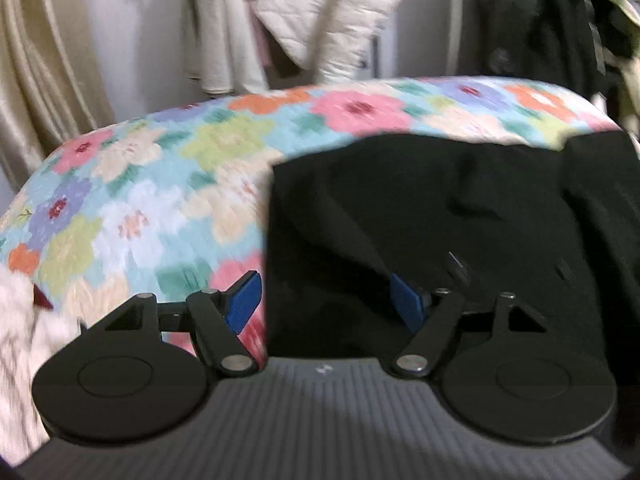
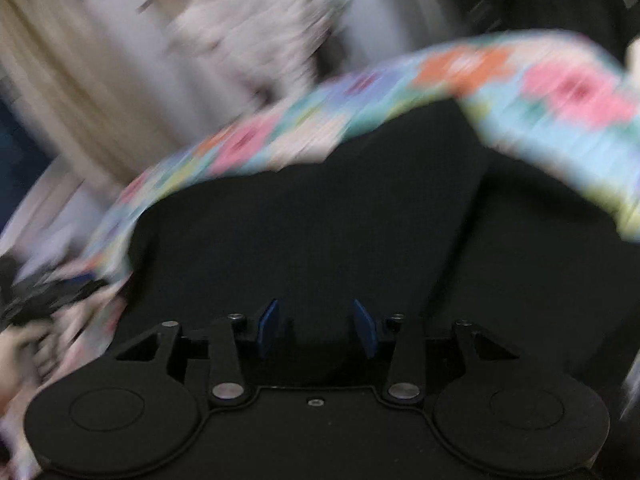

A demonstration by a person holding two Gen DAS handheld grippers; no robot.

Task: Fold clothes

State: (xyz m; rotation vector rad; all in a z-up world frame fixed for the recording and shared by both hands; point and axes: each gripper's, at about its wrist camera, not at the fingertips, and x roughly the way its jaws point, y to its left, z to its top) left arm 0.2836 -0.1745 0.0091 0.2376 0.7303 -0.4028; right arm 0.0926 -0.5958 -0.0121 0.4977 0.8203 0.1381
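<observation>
A black garment (image 1: pixel 440 216) lies spread on a flower-patterned cover (image 1: pixel 160 184). Its straight left edge runs down the middle of the left wrist view. My left gripper (image 1: pixel 326 302) hangs open over that edge, one blue pad (image 1: pixel 242 300) above the cover and the other over the black cloth, nothing between them. In the blurred right wrist view the black garment (image 2: pixel 320 232) fills the centre. My right gripper (image 2: pixel 318 330) is open just above it, blue pads (image 2: pixel 267 328) apart and empty.
The flowered cover (image 2: pixel 540 96) is the top of a rounded surface whose far edge drops off. Behind it hang a cream quilted garment (image 1: pixel 320 12), beige curtains (image 1: pixel 44 60) and dark clothes (image 1: pixel 552 20). A white fluffy item (image 1: pixel 20 352) lies at the near left.
</observation>
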